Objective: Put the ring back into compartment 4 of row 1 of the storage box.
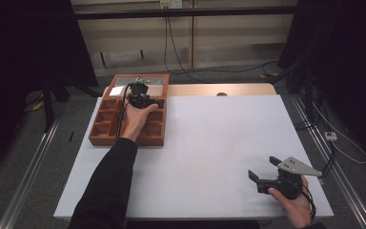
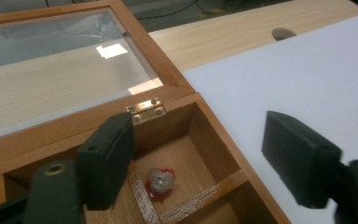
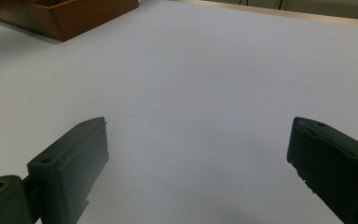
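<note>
Hovering over the wooden box (image 1: 127, 125) at the far left corner of the counter (image 1: 205, 143), left claw (image 2: 198, 163) spread wide and holding nothing, one jaw above the box's back compartments, the other out over the white counter beside the box's wall. Lying on the floor of a rear compartment, just beside a divider and below the brass hinge (image 2: 146, 111): a small silvery piece on a red base (image 2: 161, 183), apart from both jaws. Judging by the pose, still reaching in for a pickup, not yet grasping. Next move likely calling for swinging the claw over that compartment, lowering between wall and divider, and closing on the piece without snagging the wood. Piece appearing squat and roughly round, seemingly pointing up toward the camera; long axis too small to tell. Box's long side running from near edge toward far edge, glass lid (image 2: 51, 70) lying open behind it. Resting near the front right corner, right claw (image 1: 263, 170) likewise released and empty.
</note>
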`<state>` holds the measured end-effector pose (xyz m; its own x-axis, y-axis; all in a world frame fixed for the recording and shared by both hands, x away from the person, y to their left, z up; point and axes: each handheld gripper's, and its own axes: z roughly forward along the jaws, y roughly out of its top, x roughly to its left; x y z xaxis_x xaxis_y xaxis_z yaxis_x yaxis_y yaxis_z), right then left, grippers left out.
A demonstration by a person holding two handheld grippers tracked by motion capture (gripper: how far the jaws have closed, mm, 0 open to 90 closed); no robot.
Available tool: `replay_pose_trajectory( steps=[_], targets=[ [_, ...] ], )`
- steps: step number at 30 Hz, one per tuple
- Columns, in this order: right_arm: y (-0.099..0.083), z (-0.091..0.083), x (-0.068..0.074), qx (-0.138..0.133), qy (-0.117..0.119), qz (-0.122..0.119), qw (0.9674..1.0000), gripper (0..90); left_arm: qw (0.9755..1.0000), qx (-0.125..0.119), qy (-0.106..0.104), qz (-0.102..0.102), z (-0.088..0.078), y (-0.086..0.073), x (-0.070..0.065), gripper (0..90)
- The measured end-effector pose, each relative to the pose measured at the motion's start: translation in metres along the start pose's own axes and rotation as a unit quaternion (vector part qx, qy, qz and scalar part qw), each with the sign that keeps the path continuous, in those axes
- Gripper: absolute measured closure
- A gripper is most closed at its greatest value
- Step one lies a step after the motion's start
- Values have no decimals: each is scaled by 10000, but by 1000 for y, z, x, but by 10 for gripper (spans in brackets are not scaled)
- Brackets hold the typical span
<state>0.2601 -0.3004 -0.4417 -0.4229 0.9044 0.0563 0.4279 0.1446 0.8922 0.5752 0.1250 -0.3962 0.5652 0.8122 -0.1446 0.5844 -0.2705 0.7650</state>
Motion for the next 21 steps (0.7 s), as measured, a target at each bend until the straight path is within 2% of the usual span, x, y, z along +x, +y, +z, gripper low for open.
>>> replay_pose_trajectory(
  steps=[3,6,8,10,16,18,21],
  targets=[
    [0,1,1,4,8,-5,10000,50,9999,-124,-5,-21,-5,-2,-2,122],
    [1,2,1,1,5,-11,10000,50,9996,-249,-123,-67,-11,-5,-3,80],
    [1,2,1,15,8,-30,10000,50,9996,-225,-158,23,-15,-6,-4,51],
    [2,2,2,6,-6,-29,10000,50,9996,-249,-155,32,-20,-7,-7,58],
    [2,2,4,18,-11,-44,10000,50,9981,-346,-462,231,-34,-12,-18,55],
    [2,2,4,27,-12,-87,10000,50,9970,-401,-536,386,-40,-13,-22,55],
    [3,1,4,25,-31,-80,10000,50,9966,-458,-495,477,-48,-14,-27,54]
  ],
)
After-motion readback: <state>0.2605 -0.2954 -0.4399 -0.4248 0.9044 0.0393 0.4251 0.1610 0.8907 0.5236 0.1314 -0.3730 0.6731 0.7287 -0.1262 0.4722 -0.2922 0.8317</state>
